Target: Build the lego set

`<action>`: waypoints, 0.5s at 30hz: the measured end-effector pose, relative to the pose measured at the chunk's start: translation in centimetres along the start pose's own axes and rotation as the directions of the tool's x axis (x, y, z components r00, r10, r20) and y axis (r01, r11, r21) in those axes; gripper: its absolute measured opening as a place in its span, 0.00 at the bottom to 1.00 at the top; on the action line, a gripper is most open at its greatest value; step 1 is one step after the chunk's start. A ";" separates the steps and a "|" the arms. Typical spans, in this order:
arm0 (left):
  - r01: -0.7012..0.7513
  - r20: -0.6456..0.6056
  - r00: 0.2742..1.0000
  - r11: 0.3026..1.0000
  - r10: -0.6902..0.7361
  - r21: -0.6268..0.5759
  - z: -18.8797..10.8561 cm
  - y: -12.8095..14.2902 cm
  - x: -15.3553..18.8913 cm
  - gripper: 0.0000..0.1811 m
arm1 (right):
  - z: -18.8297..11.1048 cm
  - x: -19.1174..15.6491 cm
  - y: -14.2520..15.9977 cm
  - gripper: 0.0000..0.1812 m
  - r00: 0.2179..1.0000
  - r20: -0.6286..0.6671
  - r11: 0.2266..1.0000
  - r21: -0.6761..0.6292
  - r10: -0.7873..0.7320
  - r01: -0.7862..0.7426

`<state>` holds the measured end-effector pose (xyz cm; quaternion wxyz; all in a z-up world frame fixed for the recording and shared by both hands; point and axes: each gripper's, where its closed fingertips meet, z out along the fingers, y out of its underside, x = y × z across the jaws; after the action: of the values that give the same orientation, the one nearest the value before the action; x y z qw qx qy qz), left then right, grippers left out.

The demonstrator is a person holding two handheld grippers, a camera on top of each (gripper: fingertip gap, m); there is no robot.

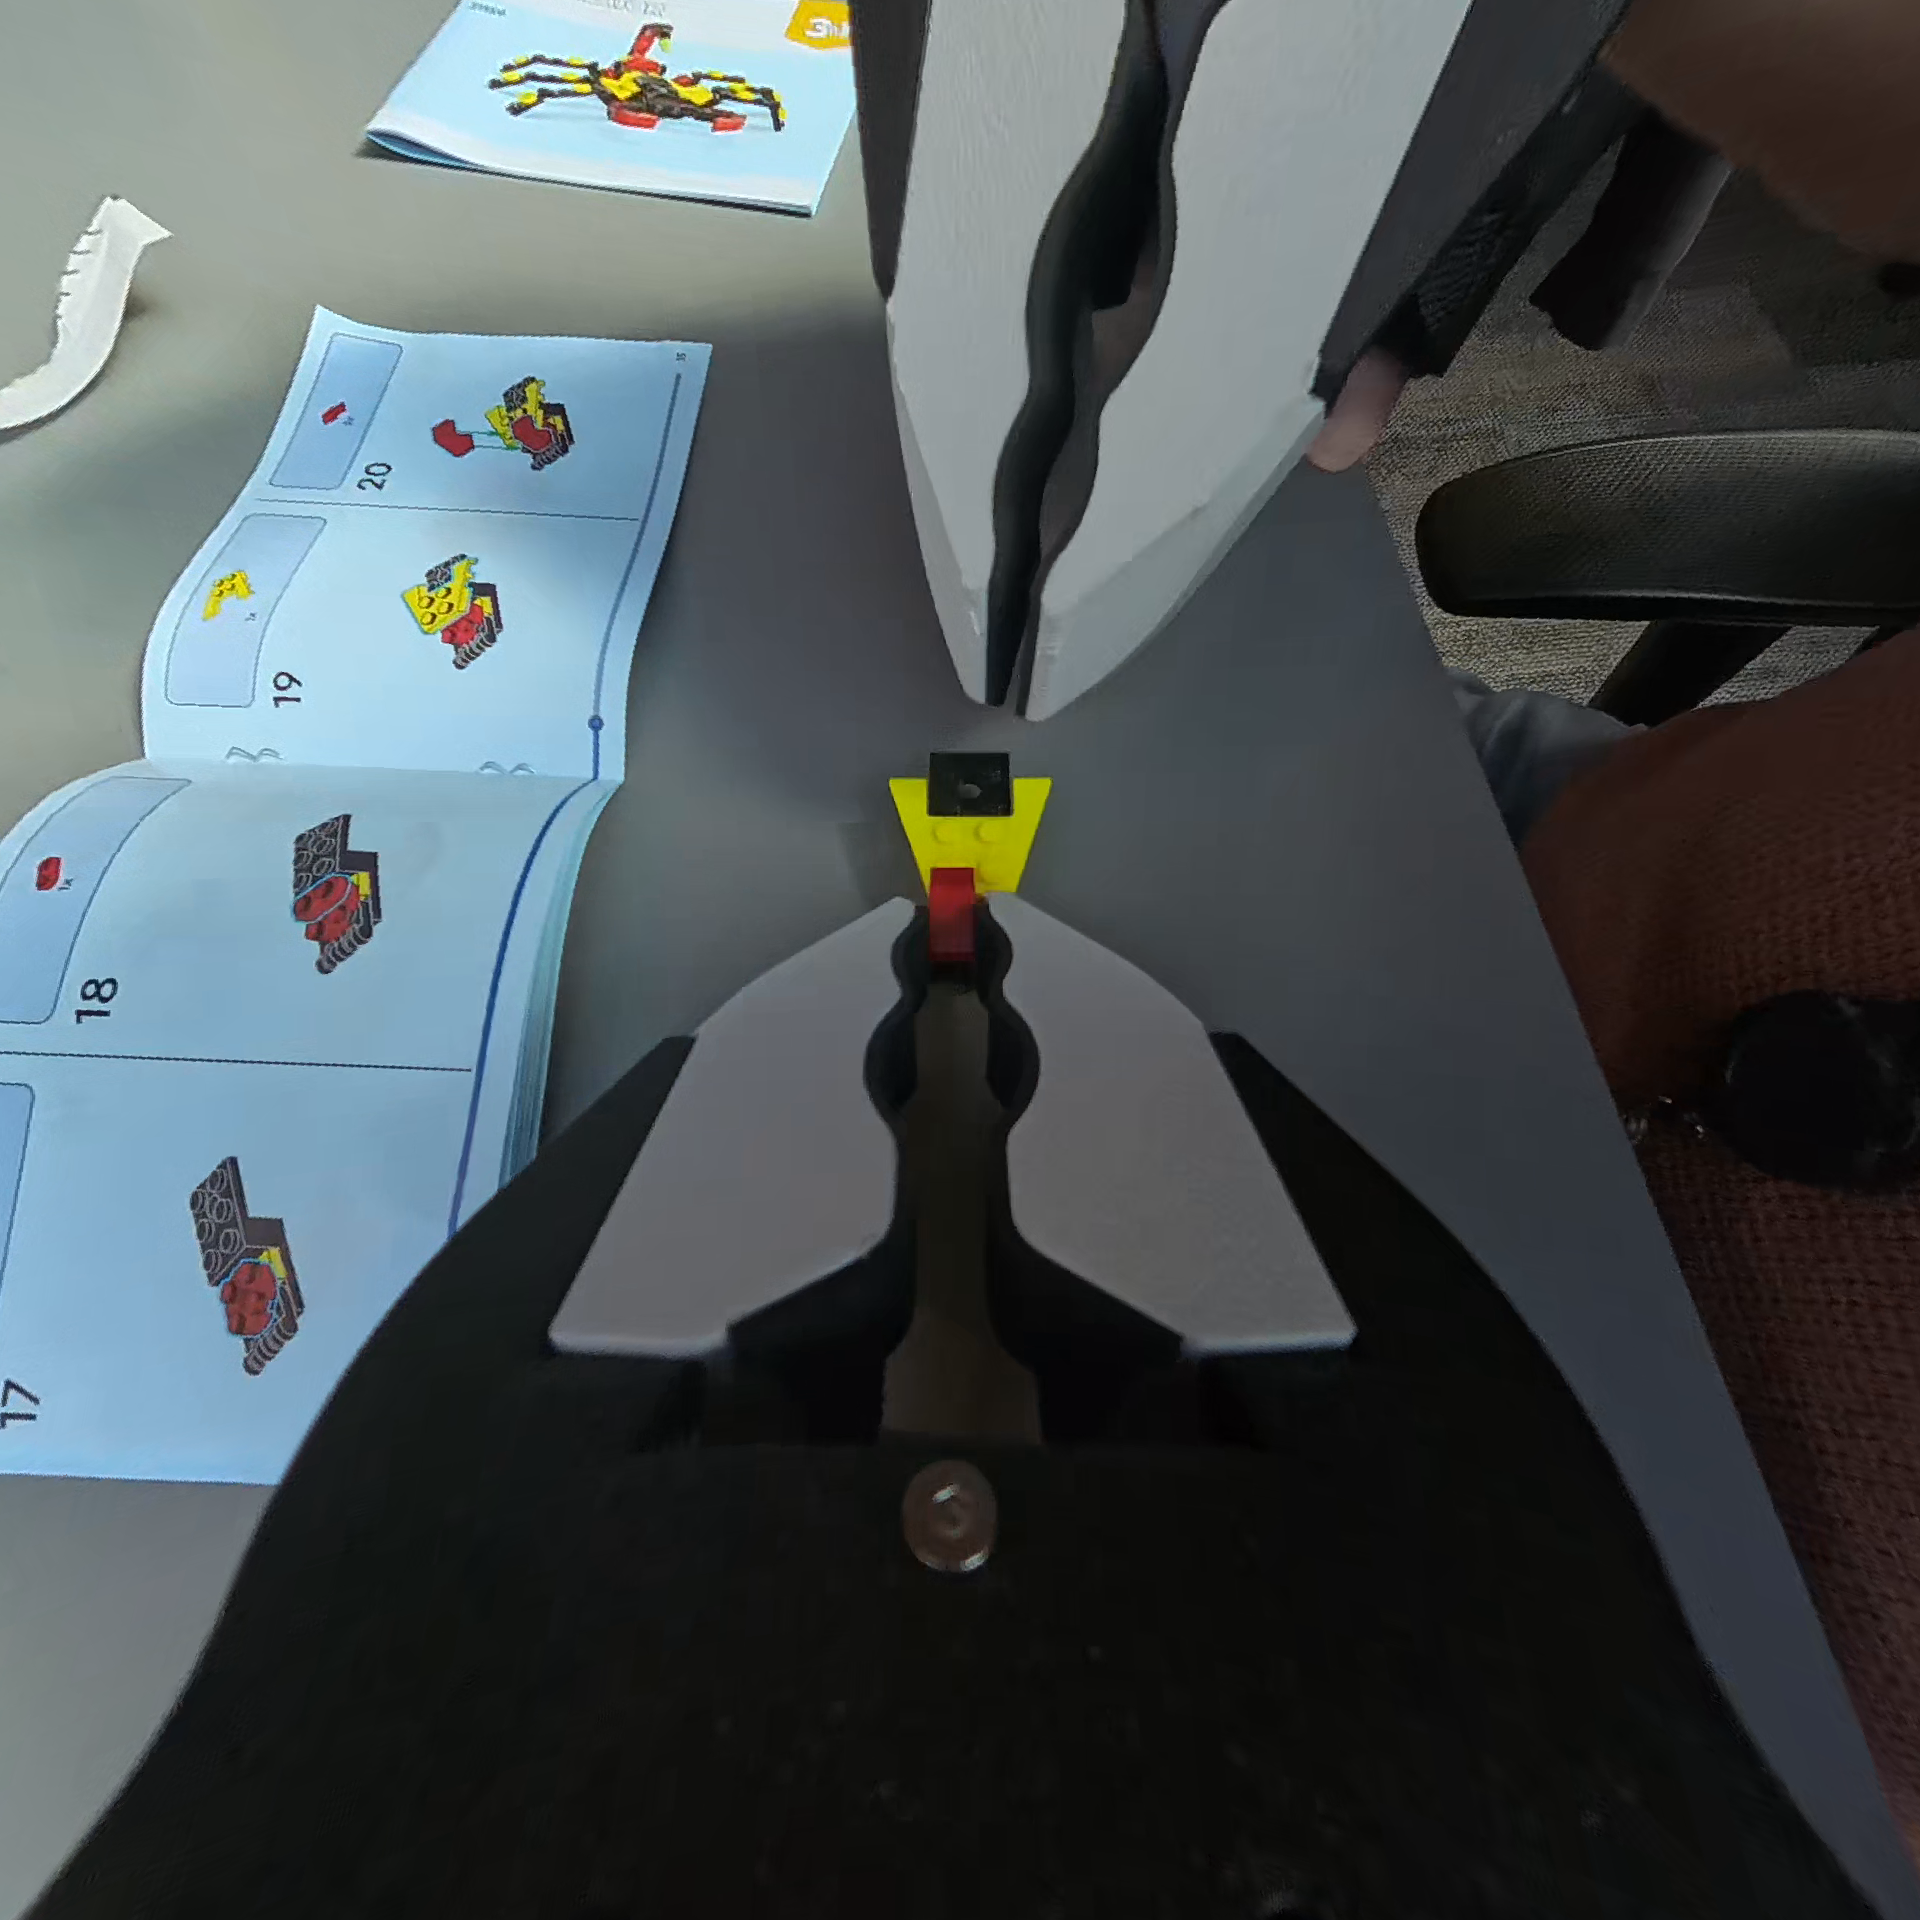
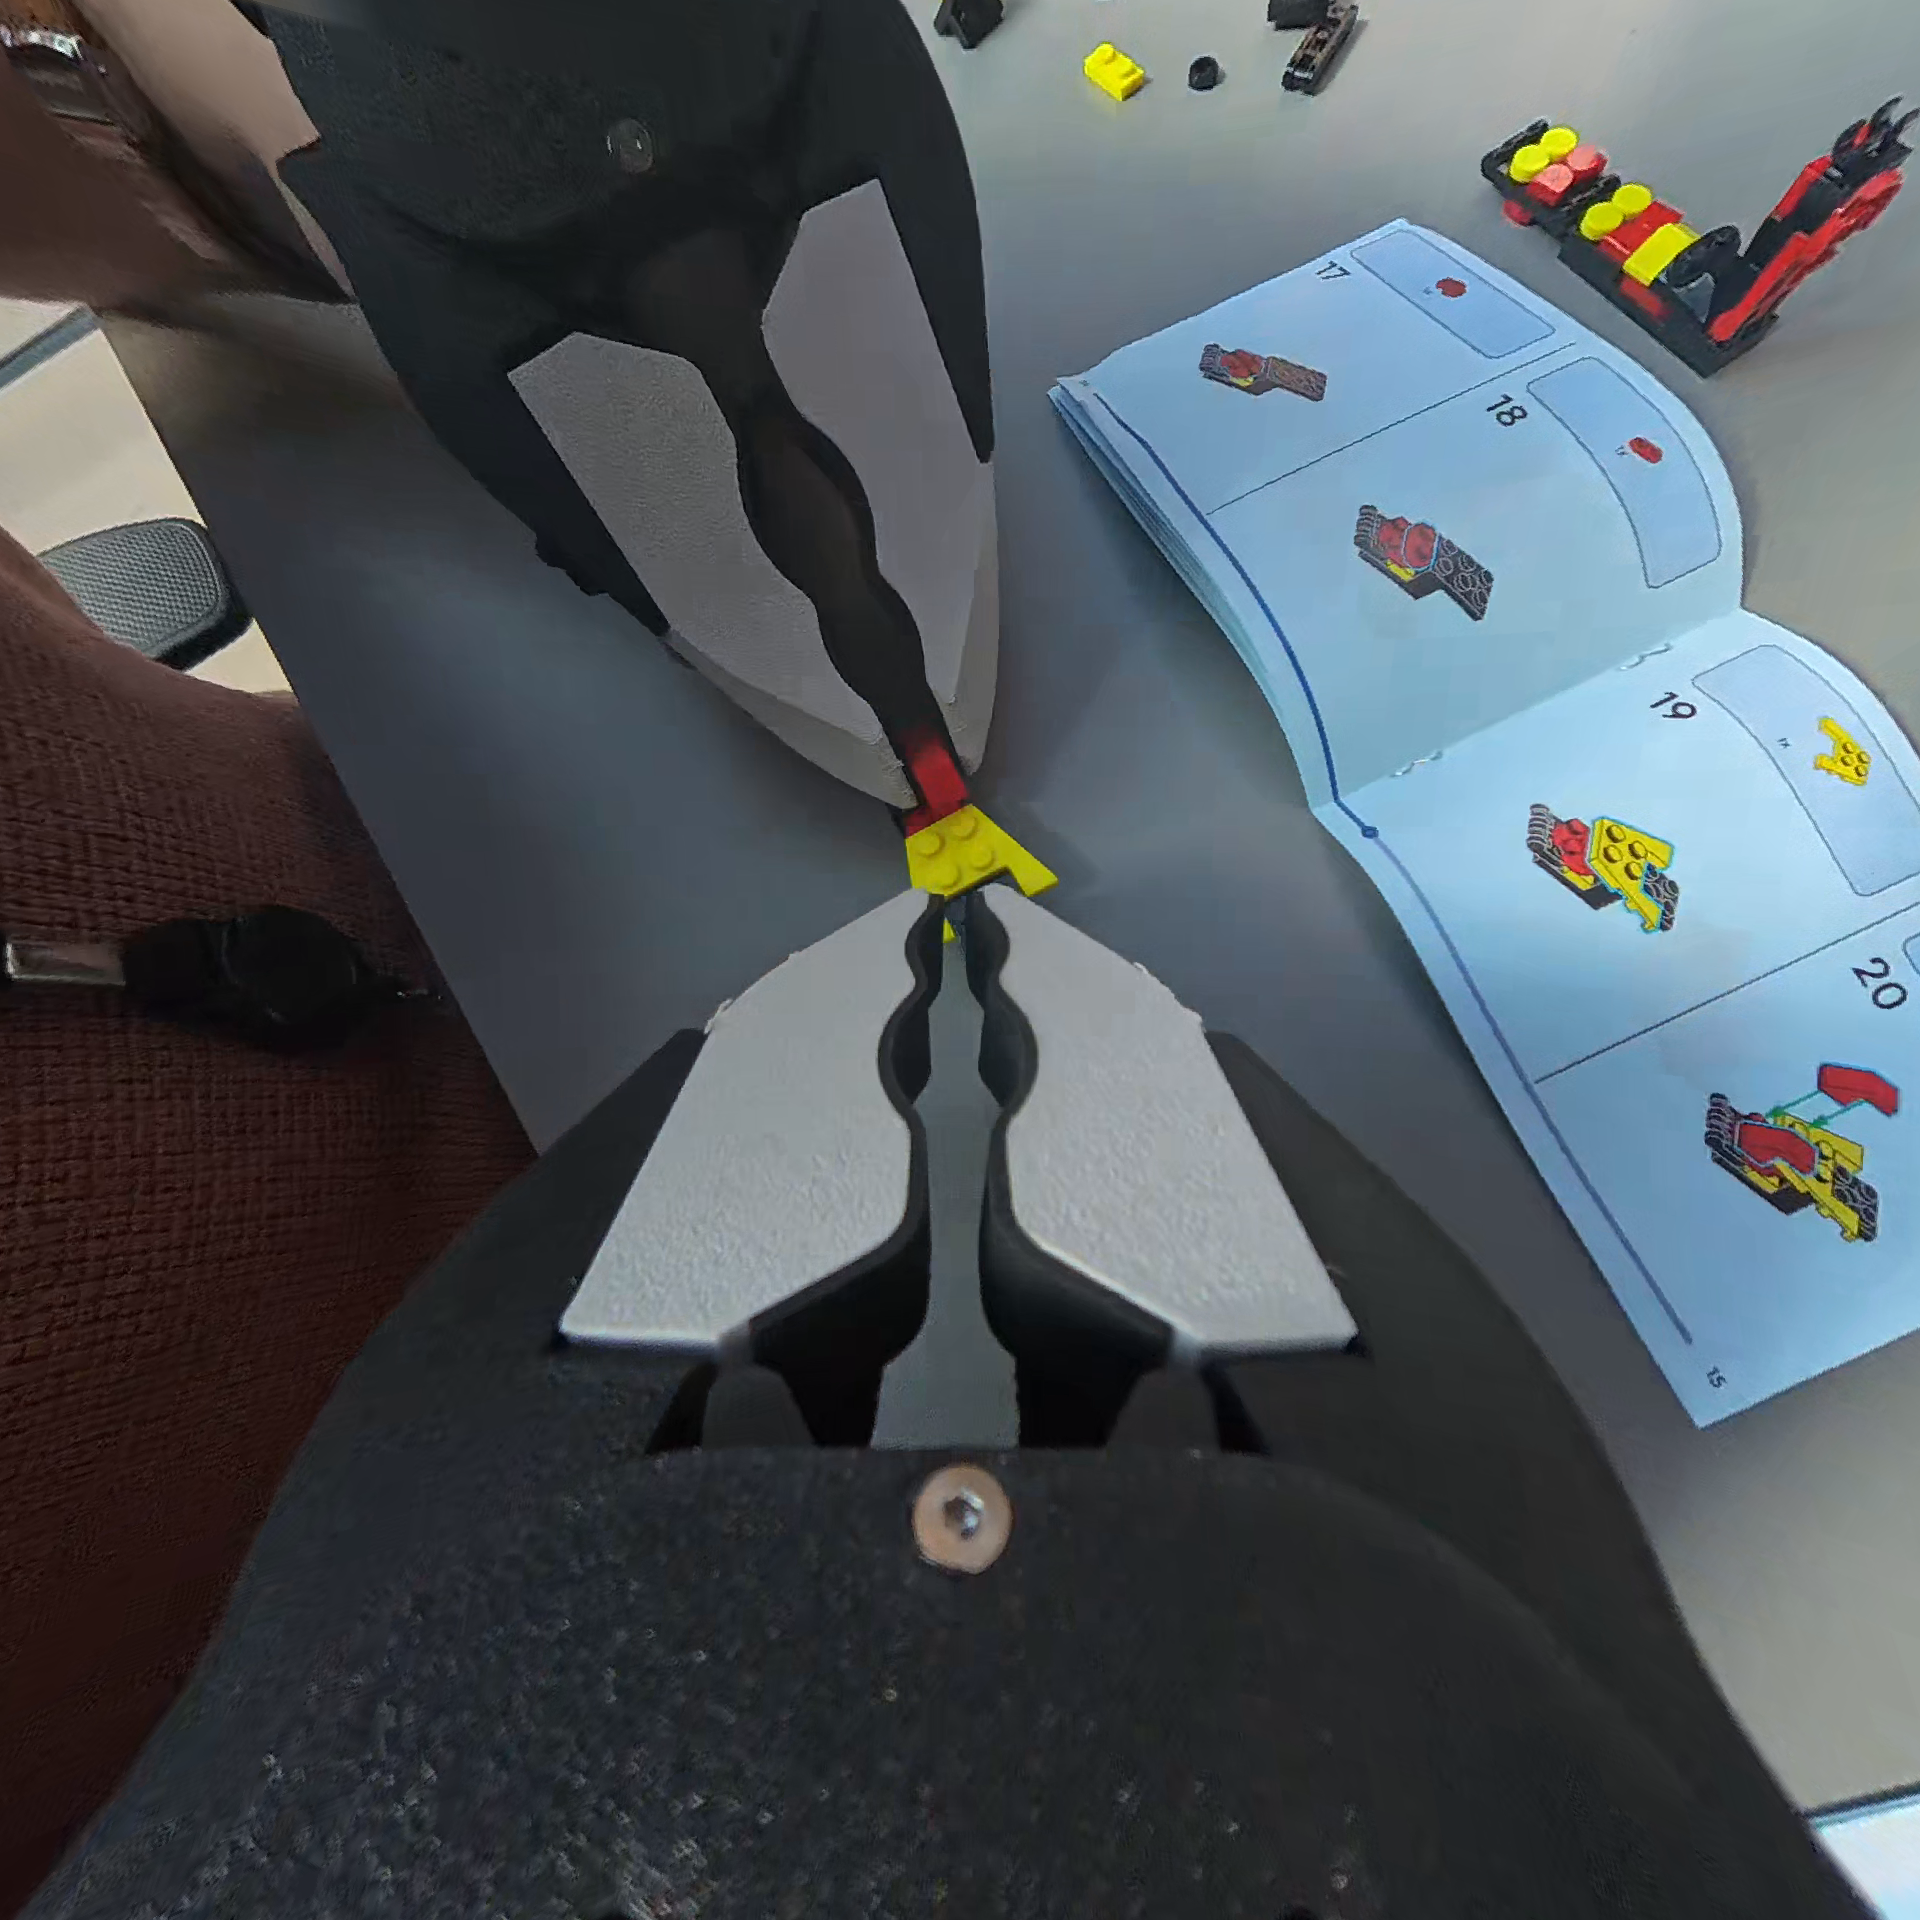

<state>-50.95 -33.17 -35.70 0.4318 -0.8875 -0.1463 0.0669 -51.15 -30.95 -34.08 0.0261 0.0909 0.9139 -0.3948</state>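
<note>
My left gripper is shut on a red brick that is joined to a yellow wedge plate with a small black piece at its far end. It holds this small assembly low over the grey table. My right gripper comes in from the opposite side with its jaws shut. Its tips stand just beyond the black piece, and I cannot tell if they touch it. In the right wrist view my right gripper sits at the wide end of the yellow plate, facing the left gripper and the red brick.
An open instruction booklet lies beside the work spot. A second booklet and a torn paper strip lie farther off. A partly built black, red and yellow model and loose pieces sit beyond. The table edge, a chair and a brown sleeve are close.
</note>
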 end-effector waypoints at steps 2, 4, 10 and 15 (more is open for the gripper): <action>0.006 -0.009 1.000 1.000 -0.007 -0.029 0.4 0.1 -0.1 0.04 | 0.6 -0.1 0.1 0.02 1.000 0.009 1.000 -0.007 -0.017 0.017; 0.013 -0.013 1.000 0.999 -0.014 -0.032 0.5 0.0 -0.1 0.04 | 1.1 0.2 0.1 0.02 0.999 0.002 0.999 -0.020 -0.036 0.036; 0.032 -0.039 0.999 0.998 -0.034 -0.046 0.9 0.0 0.1 0.04 | 1.8 0.5 0.1 0.01 0.998 0.027 0.998 -0.019 -0.057 0.058; 0.050 -0.064 0.997 0.998 -0.053 -0.050 1.2 -0.1 0.1 0.04 | 2.0 0.8 0.3 0.01 0.998 0.030 0.999 -0.021 -0.049 0.050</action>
<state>-51.15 -32.20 -36.32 0.4164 -0.8953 -0.1565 0.0232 -51.88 -32.09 -35.80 0.0306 0.0622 0.9196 -0.3867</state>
